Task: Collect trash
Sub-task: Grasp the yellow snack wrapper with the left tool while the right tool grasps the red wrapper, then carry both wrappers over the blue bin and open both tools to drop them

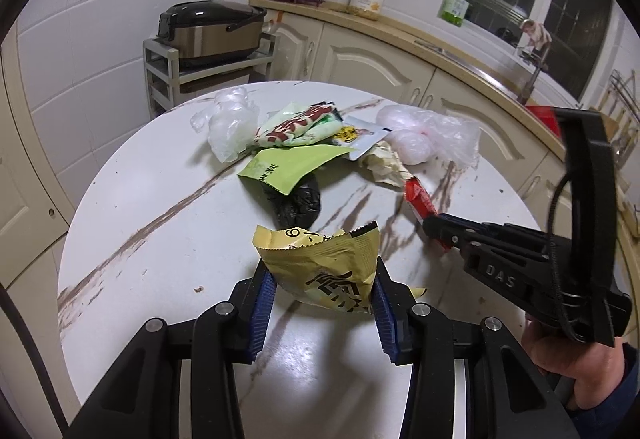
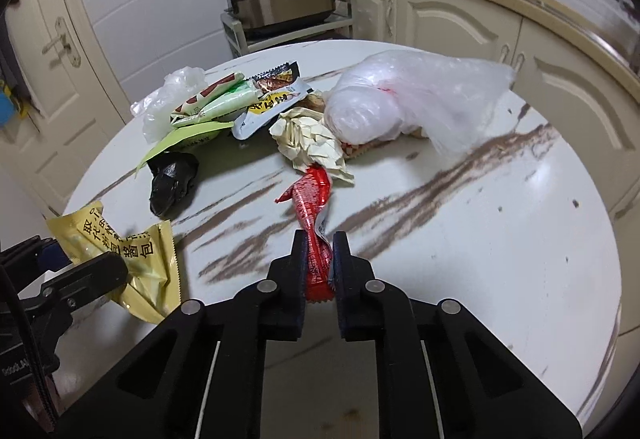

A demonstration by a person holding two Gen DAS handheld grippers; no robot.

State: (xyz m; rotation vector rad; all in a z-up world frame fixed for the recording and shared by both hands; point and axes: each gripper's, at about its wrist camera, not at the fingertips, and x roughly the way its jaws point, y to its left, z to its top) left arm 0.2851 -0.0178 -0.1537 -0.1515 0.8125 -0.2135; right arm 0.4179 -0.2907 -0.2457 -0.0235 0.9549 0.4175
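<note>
A crinkly yellow snack wrapper [image 1: 320,271] is pinched between the blue pads of the left gripper [image 1: 322,289] and held up off the round white marble table [image 1: 160,231], so it can be carried away. A long red plastic wrapper [image 2: 314,223] is clamped by the right gripper [image 2: 320,259] near its end. More trash is piled behind, near a crumpled cream paper ball [image 2: 310,143].

On the right gripper [image 1: 430,229] we read "DAS" in raised letters on its black body. The yellow wrapper [image 2: 132,259] carries printed Chinese characters, among them "酱包", and in the left wrist view its upper edge shows a "9". Other packet labels are too small for us to read.
</note>
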